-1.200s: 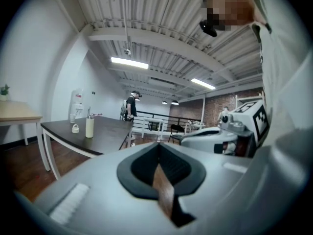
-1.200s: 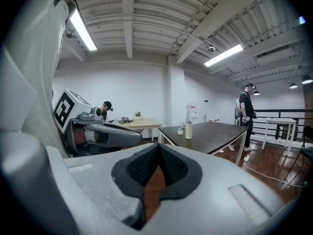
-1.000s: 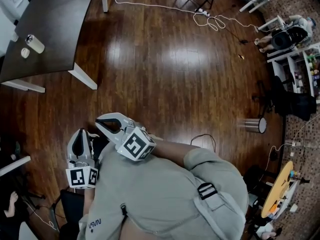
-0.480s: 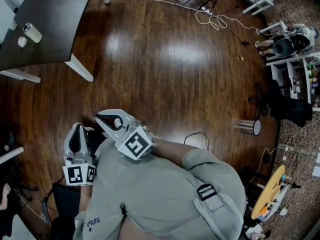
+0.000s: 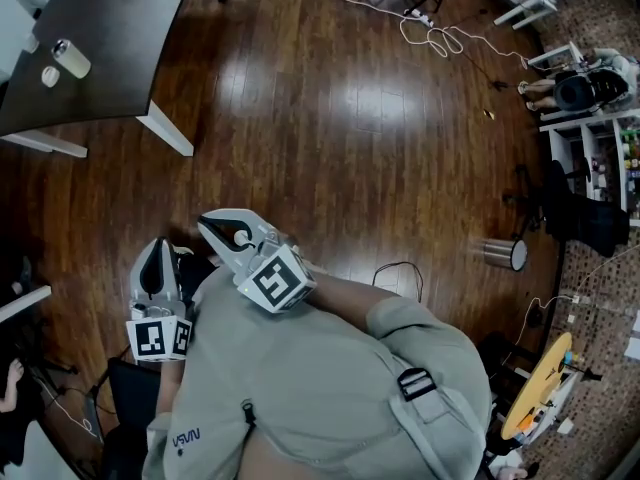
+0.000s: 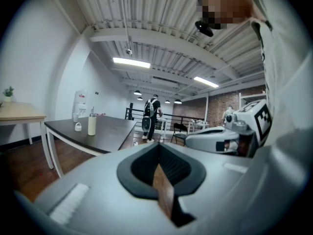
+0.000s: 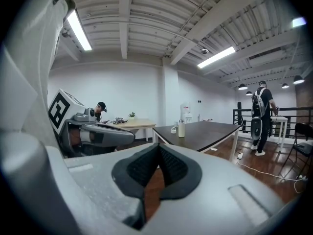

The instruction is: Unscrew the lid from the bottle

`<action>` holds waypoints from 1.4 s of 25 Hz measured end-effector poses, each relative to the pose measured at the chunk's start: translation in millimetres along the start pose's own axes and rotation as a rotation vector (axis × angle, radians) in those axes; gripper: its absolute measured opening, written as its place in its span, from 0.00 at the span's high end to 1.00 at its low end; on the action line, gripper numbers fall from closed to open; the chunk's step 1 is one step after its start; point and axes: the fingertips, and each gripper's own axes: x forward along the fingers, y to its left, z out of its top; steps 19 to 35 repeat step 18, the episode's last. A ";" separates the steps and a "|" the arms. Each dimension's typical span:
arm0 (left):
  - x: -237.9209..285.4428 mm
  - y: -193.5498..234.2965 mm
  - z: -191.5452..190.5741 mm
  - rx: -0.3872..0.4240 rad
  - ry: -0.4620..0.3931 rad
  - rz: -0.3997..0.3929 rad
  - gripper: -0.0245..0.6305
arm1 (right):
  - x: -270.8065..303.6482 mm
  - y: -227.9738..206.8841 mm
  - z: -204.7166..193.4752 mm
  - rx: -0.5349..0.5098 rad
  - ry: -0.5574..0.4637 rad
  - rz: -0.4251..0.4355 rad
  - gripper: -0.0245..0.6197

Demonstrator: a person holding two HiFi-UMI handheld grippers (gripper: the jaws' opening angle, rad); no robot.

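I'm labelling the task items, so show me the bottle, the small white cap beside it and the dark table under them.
bottle (image 5: 73, 60): head view, middle of its pale body.
small white cap (image 5: 50, 76): head view, its round top.
dark table (image 5: 125, 18): head view, bare tabletop right of the bottle.

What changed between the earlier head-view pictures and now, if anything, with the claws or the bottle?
Nothing was taken hold of or let go. Only the whole head view shifted slightly, things keeping their places. The left claw and right claw stay shut and empty, close to the person's chest. The white bottle stays upright on the dark table, far from both claws, with a small white piece beside it.
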 end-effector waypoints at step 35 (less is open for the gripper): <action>7.8 -1.6 -0.2 -0.006 0.015 -0.022 0.96 | 0.8 -3.0 -1.4 -0.004 -0.004 -0.017 0.97</action>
